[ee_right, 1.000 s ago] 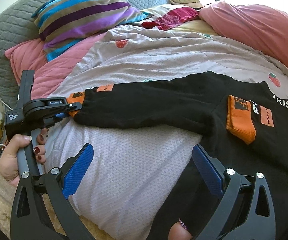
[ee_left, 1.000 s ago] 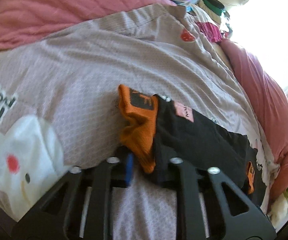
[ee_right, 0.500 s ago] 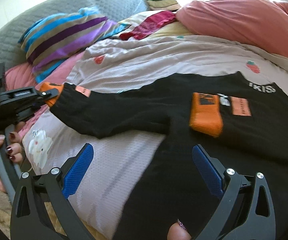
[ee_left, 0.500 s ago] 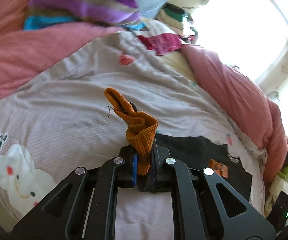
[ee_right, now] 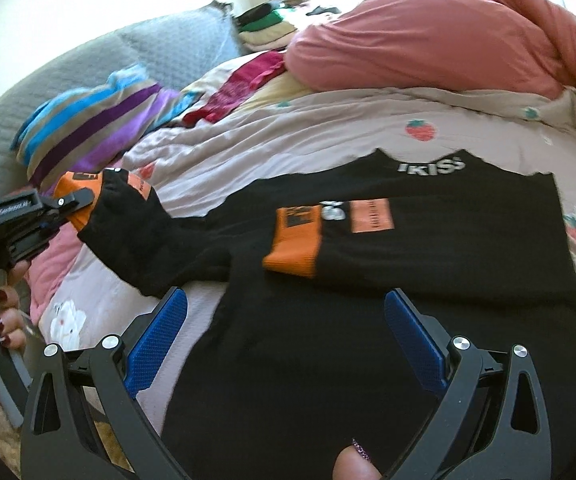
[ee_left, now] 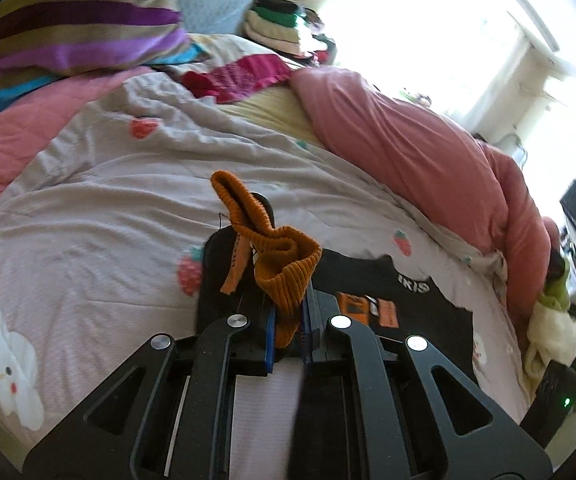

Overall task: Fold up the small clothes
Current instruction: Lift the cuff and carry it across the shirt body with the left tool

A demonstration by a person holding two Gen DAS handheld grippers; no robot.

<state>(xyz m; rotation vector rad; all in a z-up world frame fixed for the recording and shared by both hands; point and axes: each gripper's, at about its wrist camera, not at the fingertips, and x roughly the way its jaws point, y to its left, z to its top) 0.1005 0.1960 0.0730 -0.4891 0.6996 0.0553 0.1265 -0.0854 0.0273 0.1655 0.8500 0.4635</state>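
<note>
The left gripper [ee_left: 288, 330] pinches the sweater's [ee_right: 388, 300] orange cuff [ee_left: 283, 276]; the right gripper [ee_right: 288, 340] hovers wide open above the sweater.

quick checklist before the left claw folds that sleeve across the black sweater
1. Left claw clamped on the orange cuff: ok.
2. Sleeve lifted off the bed cover: ok, it hangs from the claw.
3. Other orange cuff already folded onto the sweater body: ok.
4. Right claw open and holding nothing: ok, but it hovers over the body, in the fold path: not ok.
5. Sweater hem lying flat: cannot tell, hidden by the claw.
</note>
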